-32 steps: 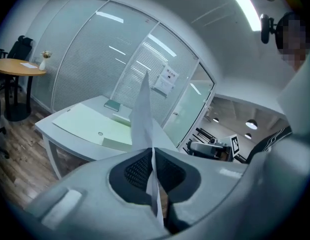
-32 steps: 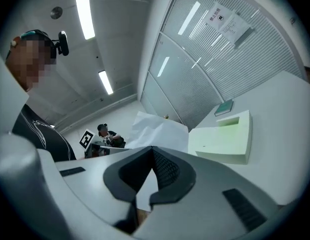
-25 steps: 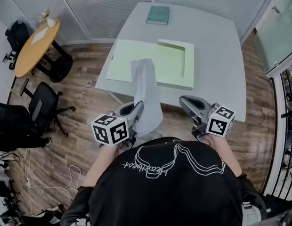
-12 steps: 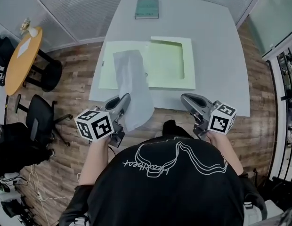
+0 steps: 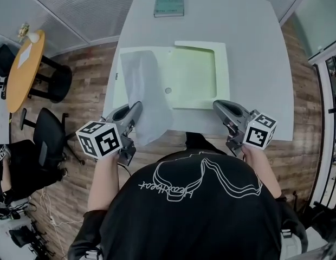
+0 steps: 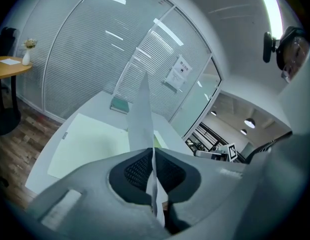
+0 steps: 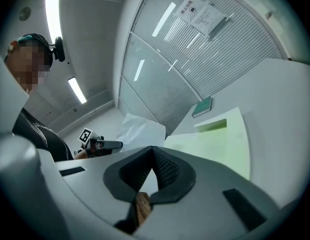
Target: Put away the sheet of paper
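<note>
The person is holding the left gripper (image 5: 134, 111) at the near-left corner of the open green folder (image 5: 196, 76), which is lying flat in the middle of the grey desk (image 5: 254, 58). Its jaws are pressing together on the lower edge of the sheet of paper (image 5: 142, 88), pinching the thin sheet between the dark pads. The sheet is rising from the jaws and leaning over the left half of the folder, its upper end reaching toward the folder's far-left corner. Whether it is touching the folder there cannot be told. The right gripper (image 5: 219, 104) is hovering just at the near-right corner of the folder, above the near edge of the desk, and is pointing toward the folder. Its jaws are meeting at the tips and are carrying nothing between them. A green book (image 5: 169, 3) is lying beyond the folder, close to the far edge of the desk and well apart from the folder.
</note>
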{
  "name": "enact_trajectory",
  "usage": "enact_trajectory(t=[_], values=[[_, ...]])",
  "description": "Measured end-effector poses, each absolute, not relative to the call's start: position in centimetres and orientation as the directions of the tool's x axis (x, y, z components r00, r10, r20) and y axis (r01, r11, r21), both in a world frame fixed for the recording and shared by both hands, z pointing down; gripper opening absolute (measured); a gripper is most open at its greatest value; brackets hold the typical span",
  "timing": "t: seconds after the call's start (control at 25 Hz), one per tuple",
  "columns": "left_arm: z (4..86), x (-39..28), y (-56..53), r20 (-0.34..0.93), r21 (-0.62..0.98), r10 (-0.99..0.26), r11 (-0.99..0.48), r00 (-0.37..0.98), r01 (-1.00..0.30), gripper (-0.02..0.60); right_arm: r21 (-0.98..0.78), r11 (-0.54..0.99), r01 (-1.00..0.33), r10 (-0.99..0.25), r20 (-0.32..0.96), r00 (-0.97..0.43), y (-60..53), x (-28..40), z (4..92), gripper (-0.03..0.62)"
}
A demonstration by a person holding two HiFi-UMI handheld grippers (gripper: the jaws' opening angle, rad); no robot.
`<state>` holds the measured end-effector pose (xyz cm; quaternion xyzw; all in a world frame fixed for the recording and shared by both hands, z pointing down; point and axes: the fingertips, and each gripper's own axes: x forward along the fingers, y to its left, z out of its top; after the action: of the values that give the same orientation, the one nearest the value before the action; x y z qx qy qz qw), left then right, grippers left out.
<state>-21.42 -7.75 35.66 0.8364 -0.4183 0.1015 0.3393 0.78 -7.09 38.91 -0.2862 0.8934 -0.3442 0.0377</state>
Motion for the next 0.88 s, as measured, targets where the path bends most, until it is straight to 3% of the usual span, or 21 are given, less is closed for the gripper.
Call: enact_trajectory(t=[0.44,0.88], values=[[35.5,-24.8,-15.2,0.423,0.505,-0.690,-0.360,0.588,-0.785,0.012,-0.639,0.584,-0.501,-0.532,0.165,-0.831,-11.3,0.8,39.5,0.009],[37.8,-25.2,-18.4,0.355,0.647,-0.654,-0.344,0.668,-0.681,0.012,-0.648,0.582,-0.491,-0.510,0.179,-0.841,-11.7,0.4,39.5,0.009]])
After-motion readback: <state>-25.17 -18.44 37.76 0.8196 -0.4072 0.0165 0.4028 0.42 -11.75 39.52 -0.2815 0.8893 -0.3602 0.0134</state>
